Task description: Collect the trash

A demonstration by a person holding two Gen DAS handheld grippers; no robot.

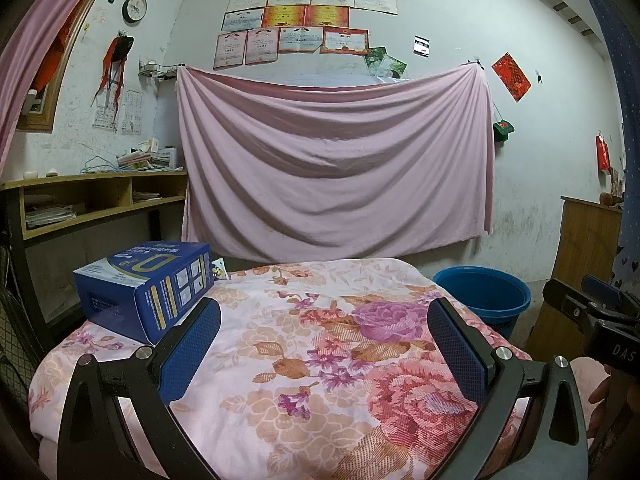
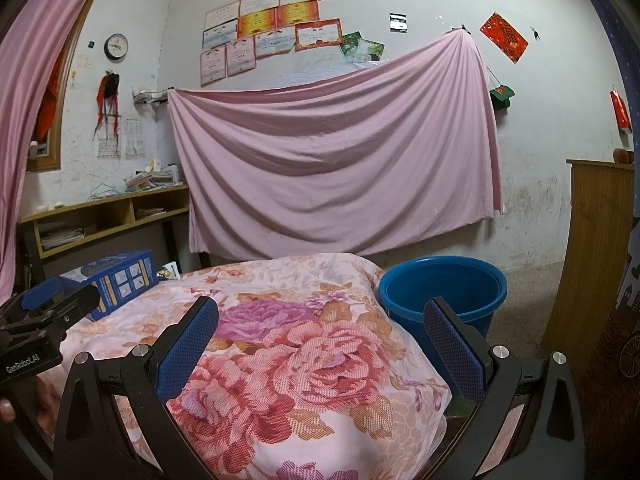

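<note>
Holding both tongs wide open and empty above the floral bed [image 1: 304, 344], we judge the left tongs [image 1: 324, 344] should approach the blue box [image 1: 148, 288] at the far left squarely, then carry it to the blue bucket [image 2: 440, 292] on the right. "GenRobot.AI" is readable on the left tool; the box print is unclear.

A lived-in home bedroom: a floral quilt [image 1: 304, 344] covers the bed at lower centre, certificates [image 1: 304, 20] and a clock [image 1: 134, 8] hang on the whitewashed wall, a cluttered wooden desk [image 1: 100, 196] stands left.
</note>
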